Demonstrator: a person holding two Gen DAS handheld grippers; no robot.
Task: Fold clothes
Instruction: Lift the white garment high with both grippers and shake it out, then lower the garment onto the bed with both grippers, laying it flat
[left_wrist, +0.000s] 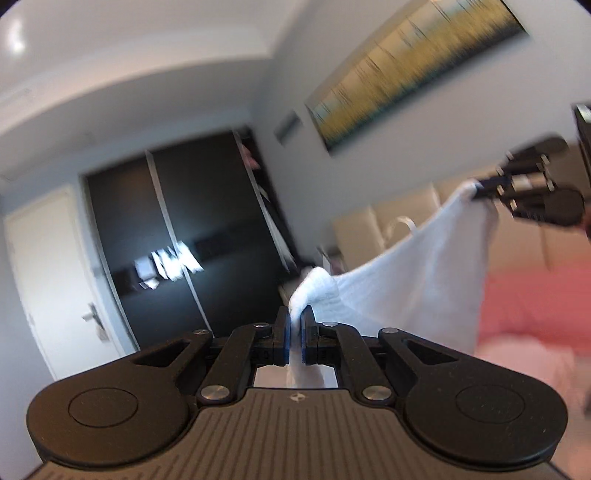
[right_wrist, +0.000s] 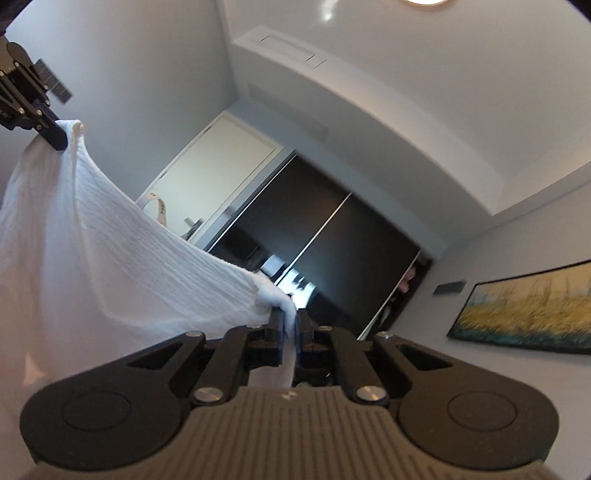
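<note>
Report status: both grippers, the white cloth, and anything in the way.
Left gripper shut on cloth corner. Right gripper shut on the other corner. Cloth hangs stretched between them, off the bed. Nothing in the way.

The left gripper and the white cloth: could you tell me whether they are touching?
Touching. The left wrist view shows the left gripper shut on a bunched corner of the white cloth, fabric pinched between its blue pads.

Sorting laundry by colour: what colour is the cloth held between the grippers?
White cloth, with a faint ribbed weave; clearest in the right wrist view.
</note>
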